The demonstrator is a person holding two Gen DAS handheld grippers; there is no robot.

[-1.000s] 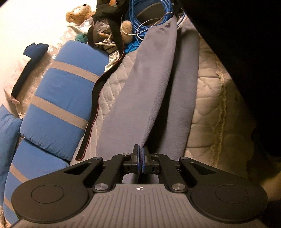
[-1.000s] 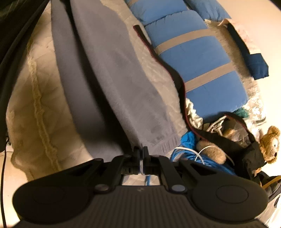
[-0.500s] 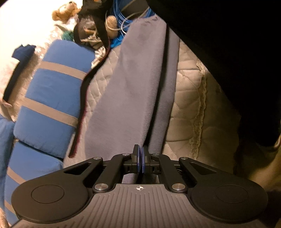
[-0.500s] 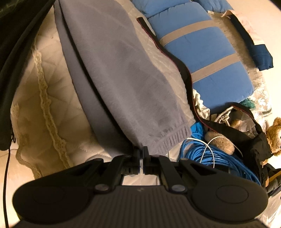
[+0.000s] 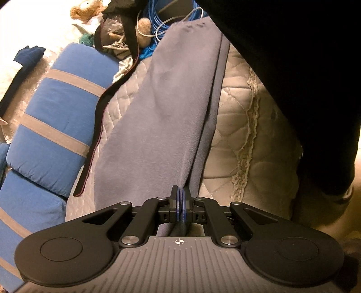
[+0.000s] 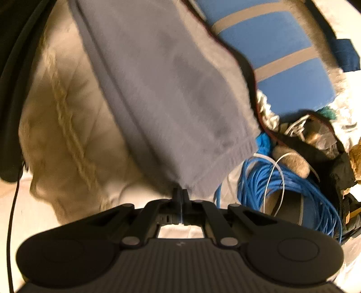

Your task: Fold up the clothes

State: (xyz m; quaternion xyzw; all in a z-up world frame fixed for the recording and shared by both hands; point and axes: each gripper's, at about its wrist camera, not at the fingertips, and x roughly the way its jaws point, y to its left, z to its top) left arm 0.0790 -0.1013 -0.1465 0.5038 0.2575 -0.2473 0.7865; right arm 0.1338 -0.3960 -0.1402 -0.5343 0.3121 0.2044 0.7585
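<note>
A long grey fleece garment (image 5: 167,117) is stretched between my two grippers above a quilted cream bed (image 5: 255,144). It is folded lengthwise, with a darker lower layer along its right side. My left gripper (image 5: 181,202) is shut on one end of it. In the right wrist view the same grey garment (image 6: 171,90) runs away from me, its ribbed hem close by. My right gripper (image 6: 180,198) is shut on the hem corner. The right view is blurred.
A blue cushion with grey stripes (image 5: 56,126) lies along the bed's far side, with a dark strap (image 5: 97,126) beside it. A coil of blue cable (image 6: 282,189), a black bag (image 6: 334,162) and a teddy bear (image 5: 84,11) sit past the hem end. My dark clothing (image 5: 304,67) fills the right.
Both grippers have drawn back toward the bed's near edge with the garment still held taut. The garment has shifted across the quilt, and the right view is now blurred by motion.
</note>
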